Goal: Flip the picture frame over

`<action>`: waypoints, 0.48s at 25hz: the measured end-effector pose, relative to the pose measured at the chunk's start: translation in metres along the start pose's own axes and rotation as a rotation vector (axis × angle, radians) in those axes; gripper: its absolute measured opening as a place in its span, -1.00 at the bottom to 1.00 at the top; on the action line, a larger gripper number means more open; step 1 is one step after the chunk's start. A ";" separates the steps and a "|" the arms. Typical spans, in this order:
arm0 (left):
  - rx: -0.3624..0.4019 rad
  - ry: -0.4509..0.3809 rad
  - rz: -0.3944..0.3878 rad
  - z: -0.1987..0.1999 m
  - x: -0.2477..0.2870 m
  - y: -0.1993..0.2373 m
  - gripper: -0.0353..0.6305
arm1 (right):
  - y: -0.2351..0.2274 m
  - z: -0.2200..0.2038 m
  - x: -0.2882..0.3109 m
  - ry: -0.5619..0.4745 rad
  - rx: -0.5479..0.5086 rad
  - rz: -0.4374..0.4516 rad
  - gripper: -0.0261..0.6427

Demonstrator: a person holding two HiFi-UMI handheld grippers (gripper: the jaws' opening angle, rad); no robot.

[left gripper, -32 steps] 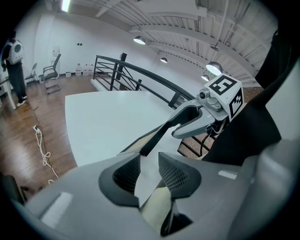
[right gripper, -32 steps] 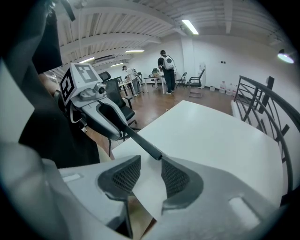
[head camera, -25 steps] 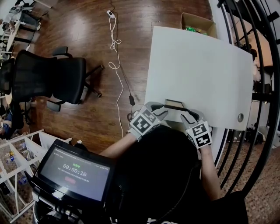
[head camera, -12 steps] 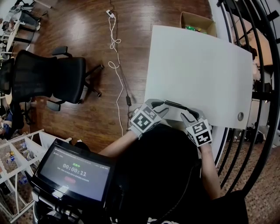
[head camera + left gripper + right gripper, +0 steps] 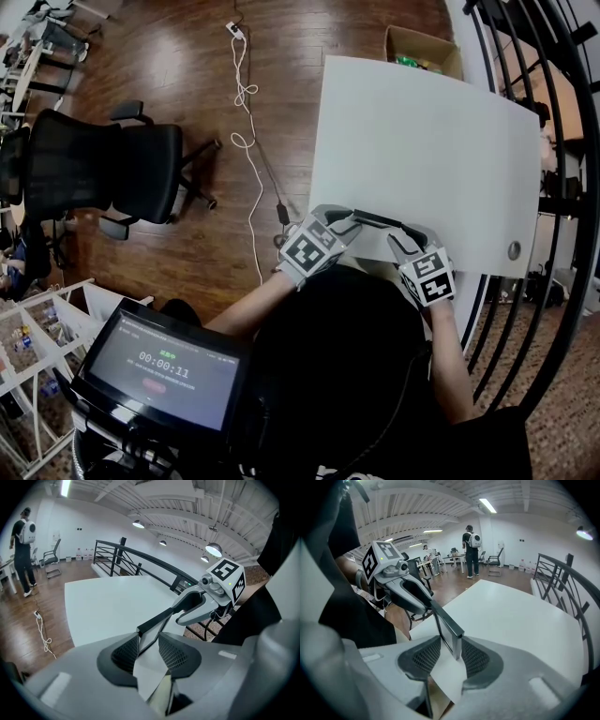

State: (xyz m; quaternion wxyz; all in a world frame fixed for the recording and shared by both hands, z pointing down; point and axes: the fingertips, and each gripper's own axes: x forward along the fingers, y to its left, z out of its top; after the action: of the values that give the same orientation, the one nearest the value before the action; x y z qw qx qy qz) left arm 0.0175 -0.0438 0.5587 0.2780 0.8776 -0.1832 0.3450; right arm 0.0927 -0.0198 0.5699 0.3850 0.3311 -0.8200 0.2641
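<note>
We're mid-flip: the frame stands on edge at the near side of the worktop, left claw clamped on one end, right claw on the other; it seems lifted clear. Next, we judge, both should roll it over together and lay it down.

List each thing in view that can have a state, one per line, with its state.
picture frame, tipped up on edge, gripped at both ends
left hand-held gripper, shut on picture frame
right hand-held gripper, shut on picture frame
cardboard box, open
screen, lit
</note>
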 end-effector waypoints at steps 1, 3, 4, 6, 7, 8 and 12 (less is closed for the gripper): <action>0.000 -0.001 0.000 0.002 0.000 0.000 -0.48 | -0.002 0.001 0.000 -0.001 0.000 -0.001 -0.56; -0.002 -0.011 -0.002 0.008 0.000 0.000 -0.48 | -0.004 0.002 -0.001 -0.004 0.001 -0.003 -0.56; -0.004 -0.016 -0.003 0.011 0.000 -0.001 -0.48 | -0.005 0.002 -0.001 -0.006 0.002 -0.003 -0.56; -0.008 -0.022 -0.005 0.014 0.000 -0.001 -0.48 | -0.006 0.003 -0.001 -0.007 0.005 -0.004 -0.56; -0.009 -0.025 -0.005 0.016 0.001 -0.001 -0.48 | -0.006 0.002 -0.002 -0.006 0.007 -0.004 -0.56; -0.008 -0.026 -0.005 0.016 0.002 -0.001 -0.48 | -0.007 0.002 -0.002 -0.005 0.009 -0.005 -0.56; 0.001 -0.002 0.003 0.013 0.010 0.005 -0.47 | -0.013 0.002 -0.001 -0.009 0.031 0.002 -0.56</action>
State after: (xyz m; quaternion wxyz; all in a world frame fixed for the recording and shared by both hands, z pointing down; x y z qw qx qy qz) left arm 0.0281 -0.0567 0.5597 0.2768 0.8778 -0.1845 0.3447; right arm 0.1019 -0.0288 0.5703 0.3757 0.3374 -0.8179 0.2758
